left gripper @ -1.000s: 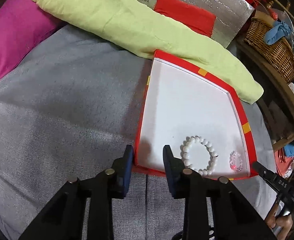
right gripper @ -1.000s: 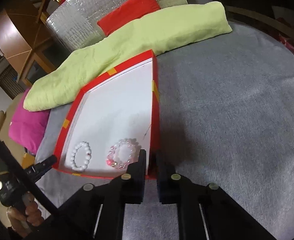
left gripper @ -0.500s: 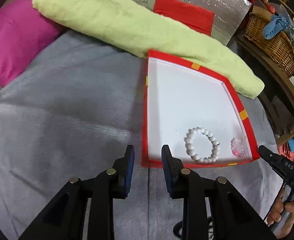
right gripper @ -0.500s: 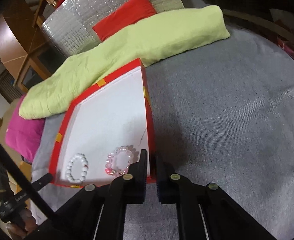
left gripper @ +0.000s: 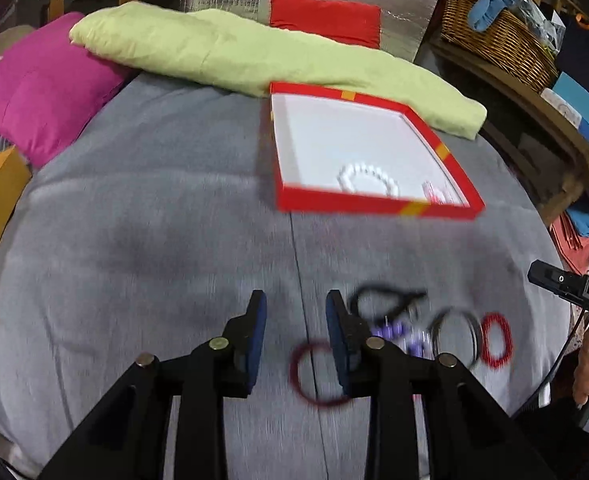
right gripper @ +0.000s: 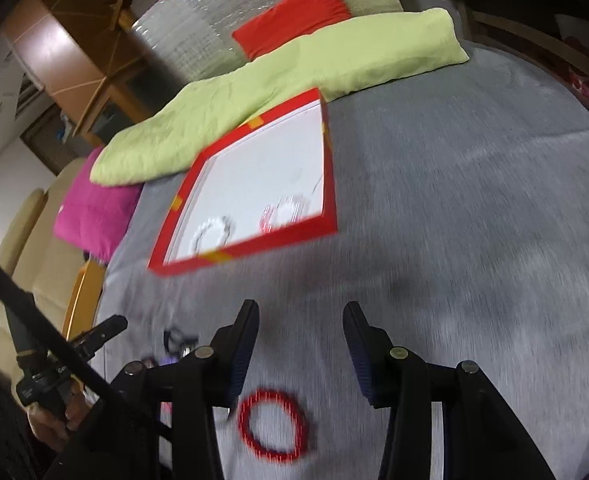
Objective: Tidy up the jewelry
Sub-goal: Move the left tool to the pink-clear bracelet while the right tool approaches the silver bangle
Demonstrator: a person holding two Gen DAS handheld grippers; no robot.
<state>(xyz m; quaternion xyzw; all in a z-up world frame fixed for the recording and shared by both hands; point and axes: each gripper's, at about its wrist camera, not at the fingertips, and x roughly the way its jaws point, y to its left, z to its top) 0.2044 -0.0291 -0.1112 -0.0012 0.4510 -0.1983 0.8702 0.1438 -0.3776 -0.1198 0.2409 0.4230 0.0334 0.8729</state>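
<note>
Shallow red cardboard tray point(left gripper: 374, 202), white inside, orange tape marks. Bright red beaded bracelet point(right gripper: 273, 426). Plain grey woven cloth point(left gripper: 154, 208) beneath.

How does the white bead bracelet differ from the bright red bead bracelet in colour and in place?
The white bead bracelet is pale and lies inside the red tray; the bright red bead bracelet is vivid red and lies outside it, on the grey cloth, below the open right gripper. Both are closed rings of beads lying flat.
</note>
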